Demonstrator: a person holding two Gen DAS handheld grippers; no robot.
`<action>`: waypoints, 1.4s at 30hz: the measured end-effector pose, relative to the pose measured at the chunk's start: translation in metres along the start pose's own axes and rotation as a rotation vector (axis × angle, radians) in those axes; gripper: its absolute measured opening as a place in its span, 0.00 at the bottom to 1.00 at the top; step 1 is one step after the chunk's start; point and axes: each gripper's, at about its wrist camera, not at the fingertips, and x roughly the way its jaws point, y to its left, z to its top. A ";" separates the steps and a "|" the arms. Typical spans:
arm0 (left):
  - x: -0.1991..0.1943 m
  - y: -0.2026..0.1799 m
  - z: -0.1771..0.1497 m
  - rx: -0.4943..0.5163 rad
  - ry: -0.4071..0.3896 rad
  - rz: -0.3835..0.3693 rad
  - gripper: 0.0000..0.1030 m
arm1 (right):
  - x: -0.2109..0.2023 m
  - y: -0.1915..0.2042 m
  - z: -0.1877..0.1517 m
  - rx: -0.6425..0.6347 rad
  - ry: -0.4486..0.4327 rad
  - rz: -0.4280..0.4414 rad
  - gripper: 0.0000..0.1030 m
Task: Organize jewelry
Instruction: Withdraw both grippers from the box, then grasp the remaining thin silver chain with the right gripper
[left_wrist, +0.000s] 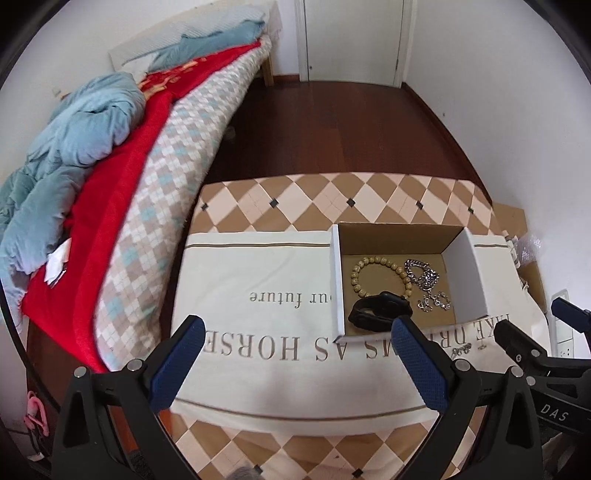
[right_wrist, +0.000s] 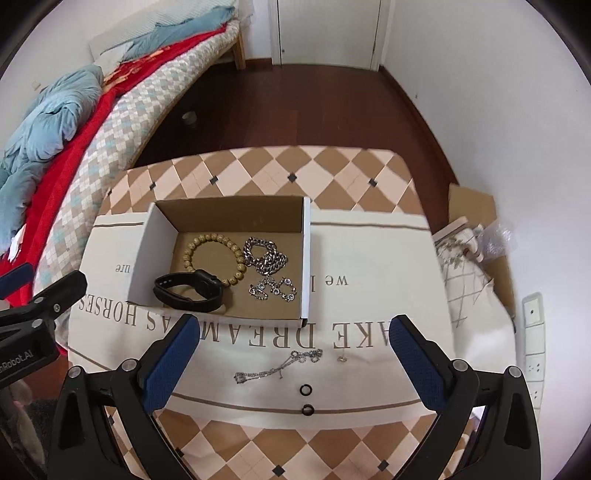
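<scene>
Hovering spread wide and empty, the right gripper is facing the thin silver chain lying just ahead between its fingertips, outside the box; light, limp, slippery; pinching a bunched section seems safest.

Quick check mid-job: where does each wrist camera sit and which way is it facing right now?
Left wrist: on the left gripper, angled down at the cardboard box; its open blue fingers show, right gripper at the frame's right.
Right wrist: on the right gripper, angled down at the silver chain on the cloth; left gripper at the frame's left.
Shared: box, black watch, bead bracelet.
</scene>
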 end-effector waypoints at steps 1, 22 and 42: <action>-0.008 0.002 -0.003 -0.007 -0.011 -0.005 1.00 | -0.006 0.001 -0.001 -0.004 -0.012 -0.003 1.00; -0.110 -0.003 -0.042 0.014 -0.173 -0.016 1.00 | -0.116 -0.002 -0.046 0.015 -0.174 0.022 1.00; 0.000 -0.011 -0.069 0.026 -0.067 0.205 1.00 | 0.015 -0.080 -0.099 0.240 0.028 0.107 0.62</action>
